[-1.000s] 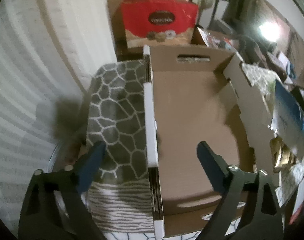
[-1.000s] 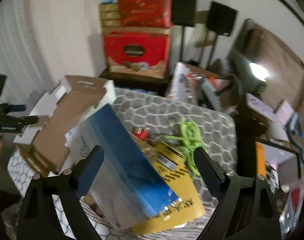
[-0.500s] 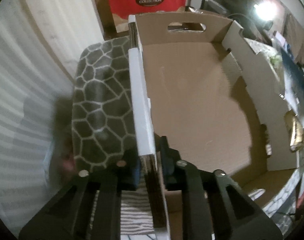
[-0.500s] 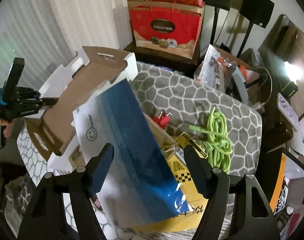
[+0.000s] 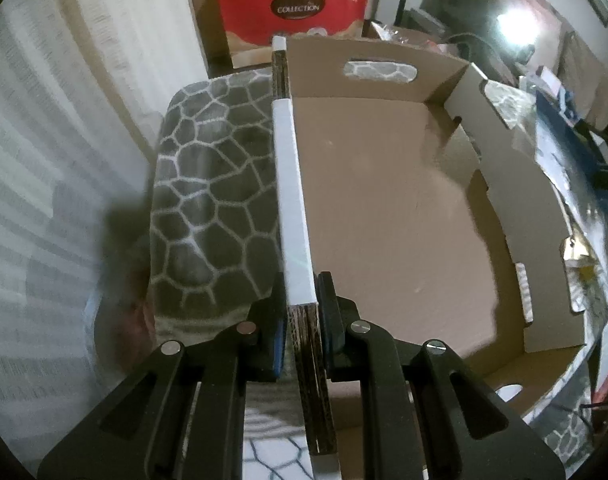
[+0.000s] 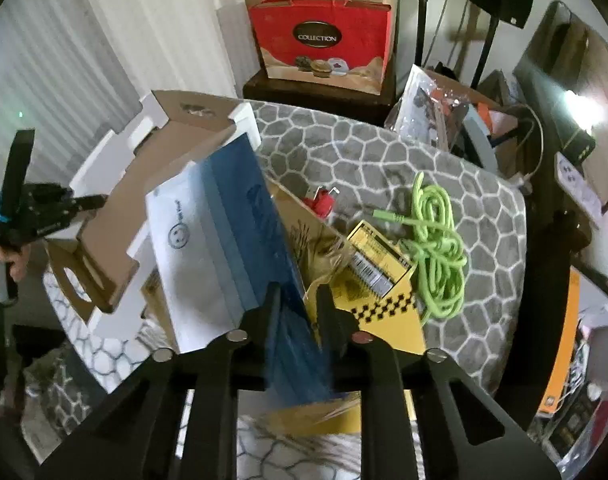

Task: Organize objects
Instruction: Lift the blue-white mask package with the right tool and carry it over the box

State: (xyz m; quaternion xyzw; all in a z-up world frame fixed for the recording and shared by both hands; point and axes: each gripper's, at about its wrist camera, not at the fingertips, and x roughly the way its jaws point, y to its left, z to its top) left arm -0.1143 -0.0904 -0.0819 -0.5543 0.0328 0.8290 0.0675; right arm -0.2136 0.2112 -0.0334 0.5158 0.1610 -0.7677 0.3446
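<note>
At top centre I read "COLLECTION" on the red gift bag [image 6: 324,36]. My left gripper [image 5: 301,320] is clamped on the cardboard box [image 5: 384,200] wall, lower centre. My right gripper [image 6: 297,308], jaws just closing, pinches the blue-and-white pouch [image 6: 223,232], whose print is illegible.

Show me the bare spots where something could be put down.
The cardboard box floor is bare between its four walls. The blanket is clear between the box, the green cable and its far edge. It is crowded near the right gripper: blue-and-white bag, yellow box and cable overlap.
</note>
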